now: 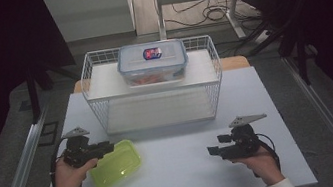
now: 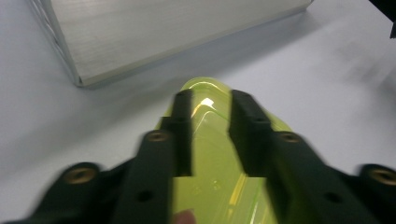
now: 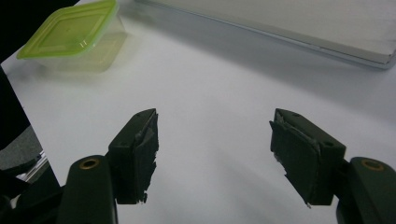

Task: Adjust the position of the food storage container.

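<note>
Green-lidded box (image 2: 212,154) clamped in left gripper (image 2: 210,135) — near wire rack (image 1: 92,85)

overhead cam looking down the whole white table (image 1: 177,173), gripper cams low and close (both catching the lime-green lidded plastic box (image 3: 70,32))

White table (image 1: 182,172), wire rack (image 1: 153,88) at back, green container (image 1: 115,165) front left

The left gripper (image 1: 105,148) points rightward, jaws narrowed on what they hold. The right gripper (image 1: 212,151) rests low, pointing leftward, jaws wide apart.
</note>
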A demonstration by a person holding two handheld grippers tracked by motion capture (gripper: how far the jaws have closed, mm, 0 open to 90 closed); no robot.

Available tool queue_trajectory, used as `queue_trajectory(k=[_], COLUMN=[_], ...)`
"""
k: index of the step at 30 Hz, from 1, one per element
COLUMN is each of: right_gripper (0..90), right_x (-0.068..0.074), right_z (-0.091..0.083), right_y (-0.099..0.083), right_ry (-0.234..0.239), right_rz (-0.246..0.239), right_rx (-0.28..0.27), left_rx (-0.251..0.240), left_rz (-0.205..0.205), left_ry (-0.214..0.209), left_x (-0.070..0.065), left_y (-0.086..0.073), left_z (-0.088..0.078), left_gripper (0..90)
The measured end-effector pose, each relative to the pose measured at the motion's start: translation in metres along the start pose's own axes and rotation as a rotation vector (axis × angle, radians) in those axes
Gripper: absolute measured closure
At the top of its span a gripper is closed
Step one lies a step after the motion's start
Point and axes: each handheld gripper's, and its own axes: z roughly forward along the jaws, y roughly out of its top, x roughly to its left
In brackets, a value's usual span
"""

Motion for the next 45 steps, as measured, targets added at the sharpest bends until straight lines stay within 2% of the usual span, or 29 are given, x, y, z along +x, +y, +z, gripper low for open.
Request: queue_trajectory(k=[2, 5, 8, 10, 13, 15, 17, 20, 27, 32, 37, 40, 45], right_gripper=[32.4, 32.3, 32.2, 32.1, 31.9, 31.8, 31.7, 31.7, 31.6, 31.6, 31.6, 31.6, 31.6], right_x=[-0.001, -0.001, -0.001, -0.001, -0.001, -0.001, -0.001, -0.001, -0.002, -0.002, -0.002, -0.002, -0.002], right_z=[0.001, 0.001, 0.002, 0.002, 0.004, 0.004, 0.005, 0.004, 0.004, 0.003, 0.004, 0.004, 0.002], right_y=[0.000, -0.001, -0.001, -0.001, -0.002, -0.002, -0.002, -0.002, -0.002, -0.002, -0.002, -0.002, -0.003], right_ry=[-0.004, -0.005, -0.005, -0.007, -0.007, -0.007, -0.008, -0.007, -0.007, -0.006, -0.006, -0.005, -0.005], right_rz=[-0.002, 0.000, 0.001, 0.003, 0.003, 0.006, 0.005, 0.005, 0.005, 0.007, 0.007, 0.007, 0.007], right_rx=[0.002, 0.001, 0.005, 0.006, 0.011, 0.016, 0.017, 0.015, 0.016, 0.015, 0.017, 0.016, 0.011], left_rx=[0.018, 0.034, 0.058, 0.073, 0.095, 0.123, 0.143, 0.150, 0.154, 0.179, 0.187, 0.179, 0.113], left_rz=[0.011, 0.016, 0.018, 0.023, 0.020, 0.031, 0.029, 0.017, 0.005, 0.042, 0.075, 0.076, 0.082], left_ry=[0.017, 0.028, 0.034, 0.056, 0.058, 0.059, 0.049, 0.066, 0.039, 0.010, -0.008, 0.002, 0.033], left_x=[0.003, 0.007, 0.011, 0.013, 0.017, 0.017, 0.017, 0.018, 0.016, 0.005, -0.007, -0.006, -0.002], left_y=[0.004, 0.010, 0.015, 0.017, 0.022, 0.025, 0.027, 0.027, 0.027, 0.025, 0.023, 0.023, 0.017], left_z=[0.005, 0.010, 0.016, 0.021, 0.029, 0.035, 0.042, 0.046, 0.050, 0.054, 0.055, 0.051, 0.017], left_gripper=[85.4, 89.1, 89.5, 89.6, 89.7, 89.6, 89.6, 89.8, 89.8, 89.8, 89.7, 89.6, 89.6])
